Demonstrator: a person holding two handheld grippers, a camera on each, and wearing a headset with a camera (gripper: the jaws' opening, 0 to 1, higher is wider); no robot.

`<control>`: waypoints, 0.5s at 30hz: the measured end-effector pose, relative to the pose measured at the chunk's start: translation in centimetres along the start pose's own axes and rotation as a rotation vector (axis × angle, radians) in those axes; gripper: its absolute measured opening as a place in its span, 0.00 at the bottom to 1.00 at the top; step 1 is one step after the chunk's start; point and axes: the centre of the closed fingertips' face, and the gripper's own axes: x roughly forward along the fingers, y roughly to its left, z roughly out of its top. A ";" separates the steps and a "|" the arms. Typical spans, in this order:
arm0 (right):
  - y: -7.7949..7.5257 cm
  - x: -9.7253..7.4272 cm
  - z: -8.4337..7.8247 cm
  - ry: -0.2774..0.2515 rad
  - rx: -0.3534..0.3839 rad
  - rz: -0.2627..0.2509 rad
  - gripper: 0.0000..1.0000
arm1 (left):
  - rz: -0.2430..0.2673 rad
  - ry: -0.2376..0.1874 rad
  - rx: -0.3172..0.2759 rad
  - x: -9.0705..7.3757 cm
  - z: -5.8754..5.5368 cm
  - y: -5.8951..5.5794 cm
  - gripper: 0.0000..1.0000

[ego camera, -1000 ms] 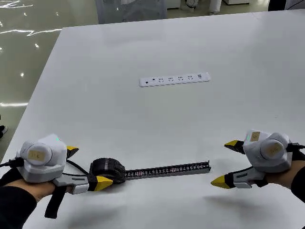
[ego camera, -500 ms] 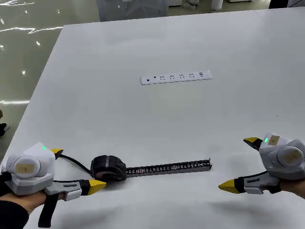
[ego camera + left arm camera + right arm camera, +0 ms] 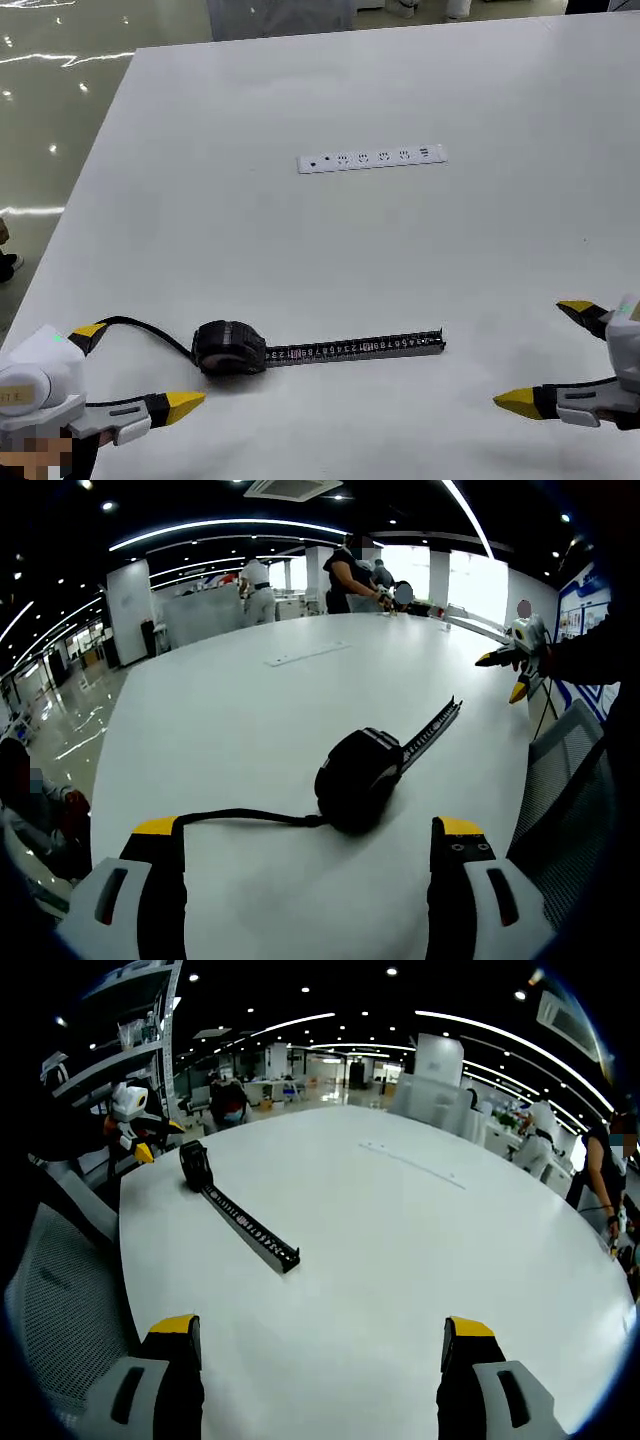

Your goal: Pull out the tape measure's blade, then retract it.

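Note:
A black tape measure (image 3: pixel 229 348) lies on the white table (image 3: pixel 400 240) with its blade (image 3: pixel 355 348) drawn out to the right and lying flat. A black strap (image 3: pixel 140 328) trails left from the case. My left gripper (image 3: pixel 140 368) is open at the lower left, a short way left of the case, holding nothing. In the left gripper view the tape measure (image 3: pixel 360 774) lies ahead between the yellow-tipped jaws. My right gripper (image 3: pixel 560 355) is open at the lower right, well clear of the blade's hook end (image 3: pixel 285 1258).
A white power strip (image 3: pixel 371 159) lies flat in the middle of the table. The table's left edge (image 3: pixel 70 215) drops to a shiny floor. People stand beyond the far end of the table (image 3: pixel 350 575).
Both grippers have drawn back from the tape measure, the left to the left and the right to the right. The case, freed from the left jaws, and the blade stay put.

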 end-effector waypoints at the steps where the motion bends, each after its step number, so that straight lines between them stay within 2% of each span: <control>1: 0.0 -0.2 -0.2 0.005 0.004 -0.001 0.99 | 0.003 -0.002 -0.001 -0.1 -0.1 0.0 0.99; 2: 0.1 -0.5 -0.4 -0.002 0.014 0.002 0.99 | 0.027 -0.032 0.007 -0.4 0.1 0.4 0.99; 3: 0.1 -0.6 -0.5 -0.005 0.020 0.002 0.99 | 0.015 -0.038 -0.002 -0.6 0.1 0.1 0.99; 8: -0.1 -1.6 -1.2 -0.001 0.022 -0.022 0.99 | 0.008 -0.018 -0.009 -1.1 -1.1 0.1 0.99; 15: -0.1 -2.7 -2.2 0.007 0.018 -0.035 0.99 | -0.006 0.003 -0.002 -1.6 -1.9 0.1 0.99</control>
